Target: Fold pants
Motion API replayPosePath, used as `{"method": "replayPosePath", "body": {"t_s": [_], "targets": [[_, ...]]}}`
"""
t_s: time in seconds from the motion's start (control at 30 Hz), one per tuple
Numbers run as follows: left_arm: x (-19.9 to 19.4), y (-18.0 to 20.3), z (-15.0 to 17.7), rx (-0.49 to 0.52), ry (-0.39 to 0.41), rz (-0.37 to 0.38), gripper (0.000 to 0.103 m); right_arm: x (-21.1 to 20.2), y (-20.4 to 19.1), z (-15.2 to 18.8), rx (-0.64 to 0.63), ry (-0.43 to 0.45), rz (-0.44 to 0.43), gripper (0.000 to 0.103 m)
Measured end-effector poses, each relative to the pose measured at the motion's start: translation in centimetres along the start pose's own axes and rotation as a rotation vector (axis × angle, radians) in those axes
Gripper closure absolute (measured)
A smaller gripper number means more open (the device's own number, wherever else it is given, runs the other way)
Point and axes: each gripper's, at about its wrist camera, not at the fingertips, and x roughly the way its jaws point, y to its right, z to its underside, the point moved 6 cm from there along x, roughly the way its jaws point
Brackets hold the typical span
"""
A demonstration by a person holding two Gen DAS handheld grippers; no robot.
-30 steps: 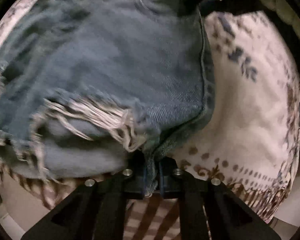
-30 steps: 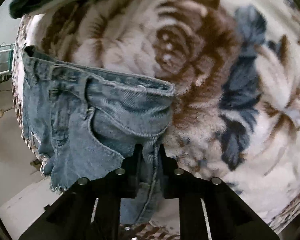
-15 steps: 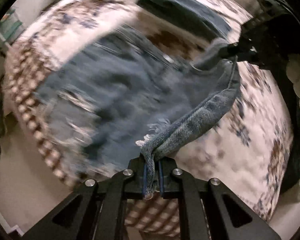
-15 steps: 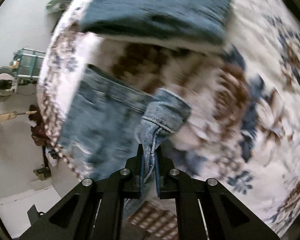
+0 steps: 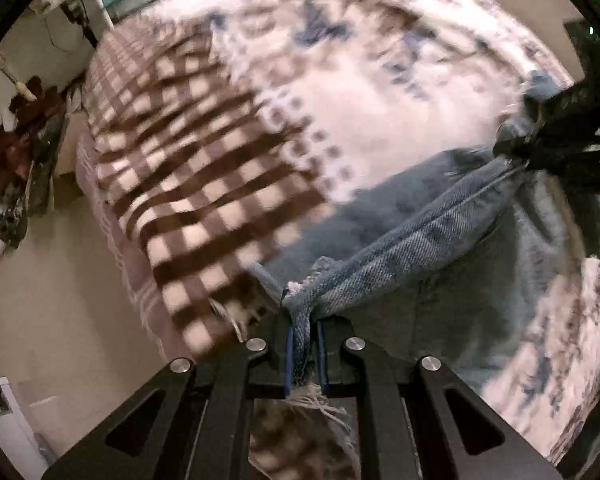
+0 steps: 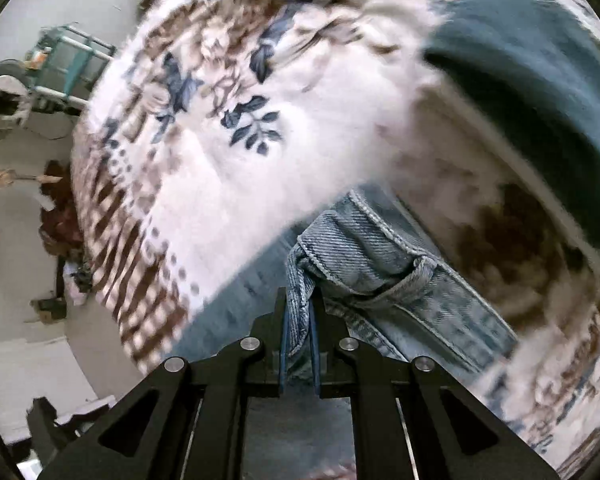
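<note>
while both claws have denim pinched between their fingers, the thing i'm watching is the line of fabric strung between them. my left claw (image 5: 302, 354) is clamped on the frayed hem end of the shorts (image 5: 440, 240), and from there a taut seam edge runs up and to the right, ending at my right claw (image 5: 540, 140), which shows at the far edge of the left view with cloth bunched in it. so the long axis of the shorts lies claw to claw, hem at the left, waistband at the right.

in the right view, that claw (image 6: 298, 344) is closed on a gathered fold just below the waistband and its belt loop (image 6: 422, 270). the shorts are lifted off the flowered blanket (image 6: 228, 184), with their body sagging toward it below the stretched edge. a dark green folded garment (image 6: 540, 64) lies further back on the bed.

both views are blurred and look steeply down, so i judge the hands are raised and mid-swing. next, i'd lay the shorts flat.
</note>
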Motion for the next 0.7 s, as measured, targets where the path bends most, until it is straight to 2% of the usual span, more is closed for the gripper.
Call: {"method": "replayPosePath", "body": {"t_s": [0.03, 0.07, 0.13, 0.17, 0.2, 0.27, 0.3, 0.33, 0.47, 0.53, 0.7], "targets": [[1.2, -0.5, 0.2, -0.015, -0.028, 0.01, 0.092, 1.3, -0.4, -0.5, -0.016, -0.028, 0.01, 0.092], [2.4, -1.4, 0.1, -0.046, -0.063, 0.034, 0.091, 3.1, -1.0, -1.2, -0.03, -0.07, 0.028, 0.086], [2.7, -2.4, 0.4, -0.089, -0.099, 0.088, 0.083, 4.7, -1.3, -2.0, -0.026, -0.109, 0.003, 0.064], [2.1, -2.8, 0.6, -0.103, -0.09, 0.116, 0.079, 4.8, -1.3, -1.9, -0.033, -0.115, -0.028, 0.039], [1.4, -3.2, 0.9, -0.106, -0.069, 0.115, 0.069, 4.5, -1.4, -1.9, -0.037, -0.108, -0.058, 0.02], [0.2, -3.7, 1.7, -0.109, -0.052, 0.133, 0.042, 3.0, -1.1, -1.2, -0.043, -0.076, -0.112, 0.018], [0.0, -3.8, 2.0, -0.118, -0.055, 0.135, 0.021, 2.3, -0.8, -0.7, -0.041, -0.059, -0.127, 0.018], [-0.2, -4.0, 2.4, -0.134, -0.052, 0.133, 0.016, 1.5, -0.3, -0.3, -0.037, -0.043, -0.126, 0.018], [-0.9, -3.9, 4.1, -0.213, -0.046, 0.173, 0.016, -1.0, 3.9, 2.7, 0.043, 0.017, -0.081, 0.018], [0.7, -3.2, 4.5, -0.229, -0.086, 0.191, 0.016, -1.5, 6.7, 4.5, 0.13, 0.018, -0.106, 0.018], [6.3, -3.0, 2.4, -0.274, -0.128, 0.16, 0.016, -0.1, 13.6, 7.5, 0.329, 0.0, -0.159, 0.018]]}}
